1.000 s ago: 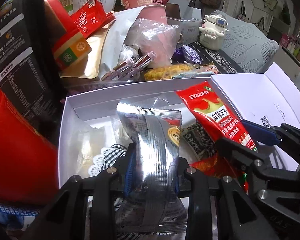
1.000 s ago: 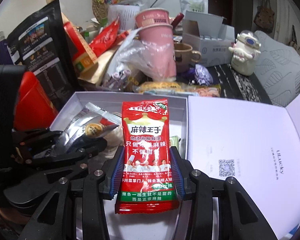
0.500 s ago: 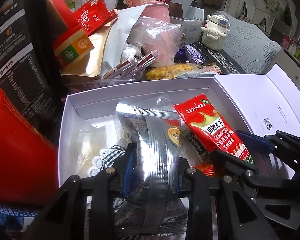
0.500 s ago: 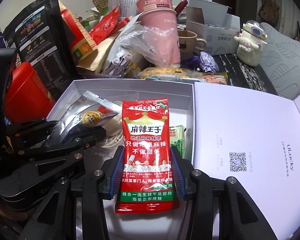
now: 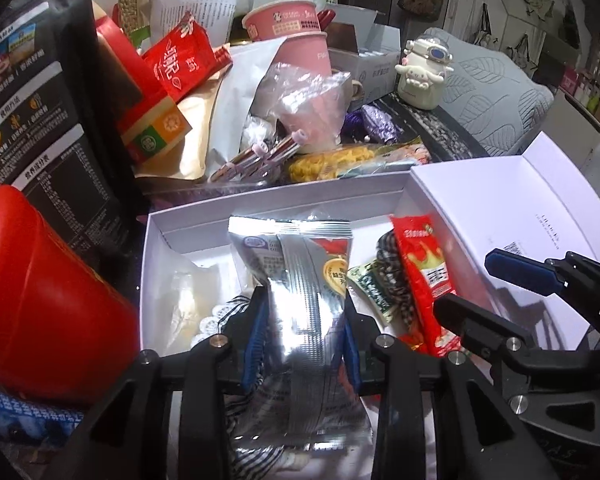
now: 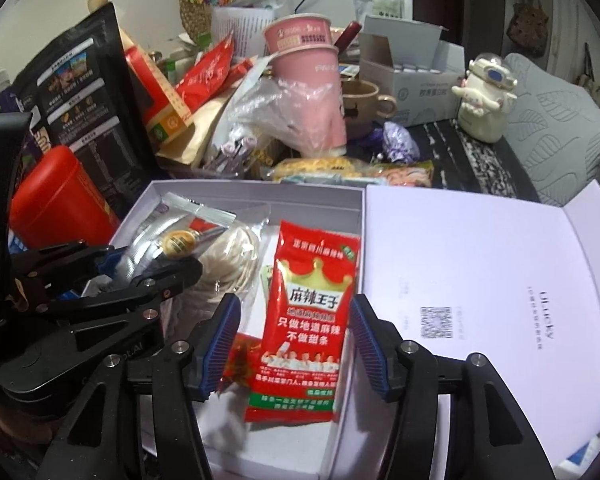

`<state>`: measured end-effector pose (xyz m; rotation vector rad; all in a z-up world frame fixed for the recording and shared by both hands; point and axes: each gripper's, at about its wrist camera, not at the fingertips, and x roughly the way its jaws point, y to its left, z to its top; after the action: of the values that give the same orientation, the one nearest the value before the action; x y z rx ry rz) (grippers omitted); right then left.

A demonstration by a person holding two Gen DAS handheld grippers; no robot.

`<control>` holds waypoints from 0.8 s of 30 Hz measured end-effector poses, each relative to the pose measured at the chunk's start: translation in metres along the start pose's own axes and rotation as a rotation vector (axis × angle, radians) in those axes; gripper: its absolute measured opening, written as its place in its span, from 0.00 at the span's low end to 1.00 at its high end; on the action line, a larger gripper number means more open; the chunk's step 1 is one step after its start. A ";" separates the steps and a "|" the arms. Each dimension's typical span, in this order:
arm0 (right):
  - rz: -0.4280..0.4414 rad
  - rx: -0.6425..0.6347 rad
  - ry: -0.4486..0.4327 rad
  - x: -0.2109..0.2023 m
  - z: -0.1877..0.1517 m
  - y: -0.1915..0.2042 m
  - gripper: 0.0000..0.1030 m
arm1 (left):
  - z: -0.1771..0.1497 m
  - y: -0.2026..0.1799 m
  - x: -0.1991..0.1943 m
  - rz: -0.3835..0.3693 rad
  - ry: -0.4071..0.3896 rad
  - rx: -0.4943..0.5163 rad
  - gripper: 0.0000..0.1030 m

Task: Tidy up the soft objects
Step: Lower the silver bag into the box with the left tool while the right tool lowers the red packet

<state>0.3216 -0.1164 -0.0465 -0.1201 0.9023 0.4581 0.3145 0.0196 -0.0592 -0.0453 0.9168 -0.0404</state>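
Left gripper (image 5: 304,340) pinching silver packet (image 5: 308,300) mid-frame; right gripper (image 6: 294,344) just spread apart, red packet (image 6: 308,320) loose between, over white box (image 6: 256,196).

Red snack packet (image 6: 305,316) — "麻辣王子"; white box lid (image 6: 480,264) — "ULucky", QR code.

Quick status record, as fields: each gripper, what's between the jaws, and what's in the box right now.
left gripper: shut on silver packet, held over the box; jaws just eased slightly
right gripper: open; jaws have just been opening, pads clear of red packet between them
red packet: lying in white box, against its right wall
box contents also: cord coil, green sachet
lid: open, lying flat to the right
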 end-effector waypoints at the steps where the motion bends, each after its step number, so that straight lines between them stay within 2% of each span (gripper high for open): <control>1: -0.003 -0.001 -0.006 -0.003 0.000 0.000 0.56 | 0.000 -0.001 -0.003 -0.004 -0.006 0.000 0.38; 5: -0.014 0.011 -0.036 -0.016 0.001 -0.005 0.56 | 0.002 0.000 -0.017 -0.018 -0.031 -0.009 0.57; 7: -0.017 0.022 -0.044 -0.021 0.002 -0.008 0.56 | 0.004 -0.001 -0.022 -0.024 -0.041 -0.015 0.61; 13: -0.014 0.025 -0.081 -0.037 0.003 -0.010 0.56 | 0.003 -0.004 -0.039 -0.021 -0.072 -0.010 0.61; 24: -0.027 0.017 -0.197 -0.086 0.005 -0.001 0.56 | 0.004 -0.013 -0.093 -0.029 -0.181 0.004 0.61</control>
<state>0.2797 -0.1442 0.0236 -0.0701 0.7104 0.4293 0.2610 0.0116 0.0176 -0.0571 0.7354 -0.0640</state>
